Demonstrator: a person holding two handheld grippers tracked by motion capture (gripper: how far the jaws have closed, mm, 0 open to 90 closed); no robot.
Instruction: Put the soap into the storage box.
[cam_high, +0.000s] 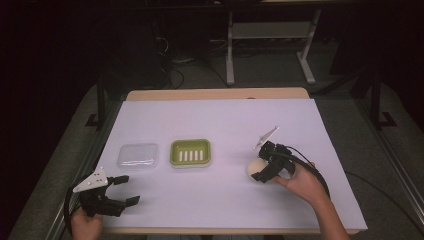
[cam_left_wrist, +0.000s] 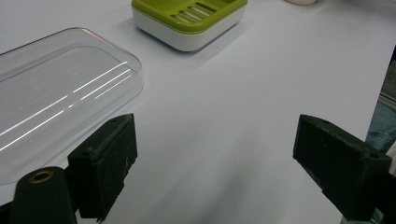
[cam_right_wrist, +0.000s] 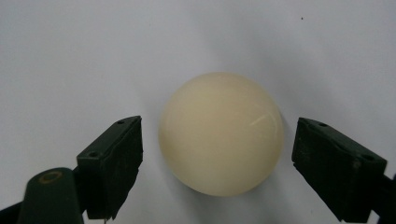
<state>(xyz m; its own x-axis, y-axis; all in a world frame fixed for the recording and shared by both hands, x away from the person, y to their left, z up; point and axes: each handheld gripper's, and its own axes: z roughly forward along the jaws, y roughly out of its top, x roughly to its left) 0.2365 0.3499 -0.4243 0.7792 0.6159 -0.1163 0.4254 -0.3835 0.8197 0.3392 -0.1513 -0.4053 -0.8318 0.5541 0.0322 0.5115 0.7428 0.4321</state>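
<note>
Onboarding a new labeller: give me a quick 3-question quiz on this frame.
1. True or false: the right tool is shut on the cream soap.
2. What lies left of the green soap dish in the high view? A) clear lid B) sponge C) cup
3. What does the left tool hold?

Key: 1 false, its jaws stand open either side of the soap. 2 A, the clear lid. 3 nothing; it is open.
</note>
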